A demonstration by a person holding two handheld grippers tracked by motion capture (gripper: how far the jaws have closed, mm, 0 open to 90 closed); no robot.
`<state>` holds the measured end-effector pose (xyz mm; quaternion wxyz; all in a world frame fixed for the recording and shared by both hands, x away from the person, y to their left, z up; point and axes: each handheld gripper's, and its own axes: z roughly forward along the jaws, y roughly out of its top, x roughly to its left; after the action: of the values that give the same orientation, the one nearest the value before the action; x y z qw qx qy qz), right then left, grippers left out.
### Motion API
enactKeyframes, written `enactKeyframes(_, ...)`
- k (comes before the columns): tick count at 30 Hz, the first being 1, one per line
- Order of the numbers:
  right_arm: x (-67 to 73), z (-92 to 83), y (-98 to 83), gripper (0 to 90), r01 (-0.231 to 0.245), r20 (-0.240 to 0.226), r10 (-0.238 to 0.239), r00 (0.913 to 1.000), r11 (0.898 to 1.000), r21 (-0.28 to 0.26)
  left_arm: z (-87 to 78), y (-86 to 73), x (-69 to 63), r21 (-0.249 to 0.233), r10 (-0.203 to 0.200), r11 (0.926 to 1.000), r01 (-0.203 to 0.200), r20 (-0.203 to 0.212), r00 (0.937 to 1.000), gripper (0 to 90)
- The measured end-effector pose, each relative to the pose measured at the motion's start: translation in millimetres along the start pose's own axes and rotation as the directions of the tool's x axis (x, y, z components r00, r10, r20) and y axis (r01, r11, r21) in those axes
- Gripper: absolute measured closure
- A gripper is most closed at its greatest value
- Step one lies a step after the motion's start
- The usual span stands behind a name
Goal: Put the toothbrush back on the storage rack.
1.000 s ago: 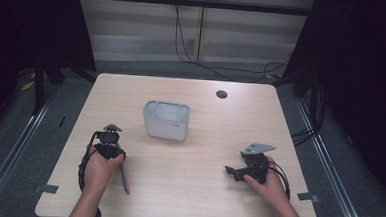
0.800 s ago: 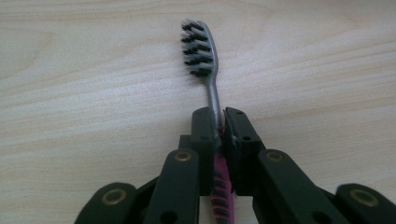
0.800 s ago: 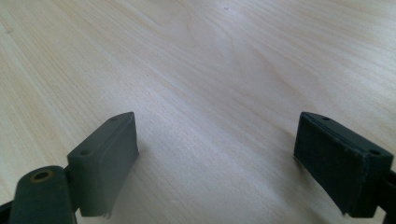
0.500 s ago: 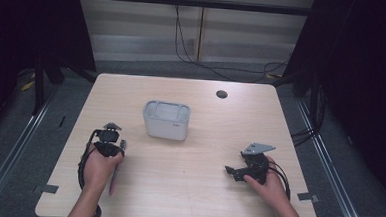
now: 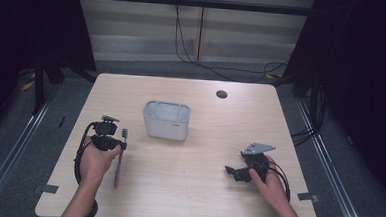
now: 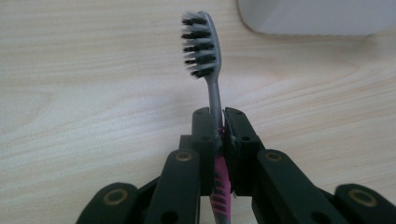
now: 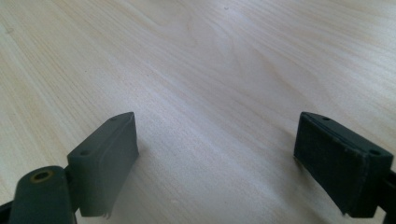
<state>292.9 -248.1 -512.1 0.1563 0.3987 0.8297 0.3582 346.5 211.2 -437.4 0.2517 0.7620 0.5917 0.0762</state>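
The left tongs are clamped on a toothbrush, gripping its thin grey neck just above the pink handle; the black bristle head stands clear beyond the jaws, over the desk. From the high view the toothbrush trails back from the left tongs toward the person, its handle low over the wood, though whether it touches is hard to tell from that height. A grey box stands just beyond, near the desk's middle. The right tongs rest well apart on the far side, jaws wide and nothing between them.

The toothbrush looks light and stiff, smooth plastic that could swivel in a two-point pinch. A hold lower down, on the ribbed pink grip nearer its balance, would likely steady it; the bristle end is best left untouched.
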Motion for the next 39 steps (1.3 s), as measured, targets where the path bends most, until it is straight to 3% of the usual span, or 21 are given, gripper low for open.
enactKeyframes(19, 0.1, 0.1, 0.0, 13.0, -0.001, -0.001, 0.001, 1.0, 1.0, -0.001, -19.5, 3.1, 4.8, -0.126, -0.01, 0.9918, 0.019, 0.075, 0.9971, 83.6)
enactKeyframes(26, 0.2, 0.1, 0.0, 13.0, -0.001, -0.001, 0.001, 1.0, 1.0, -0.001, -26.7, 5.2, 6.3, -0.198, 0.002, 0.9802, 0.016, 0.089, 0.996, 83.6)
enactKeyframes(38, 0.1, 0.1, 0.0, 13.0, -0.001, -0.001, 0.001, 1.0, 1.0, -0.001, -39.2, 11.5, 10.0, -0.302, -0.025, 0.951, 0.066, 0.136, 0.9904, 83.6)
enactKeyframes(39, 0.1, 0.1, 0.0, 13.0, -0.001, -0.001, 0.001, 1.0, 1.0, -0.001, -39.2, 11.5, 10.0, -0.302, -0.025, 0.951, 0.066, 0.136, 0.9904, 83.6)
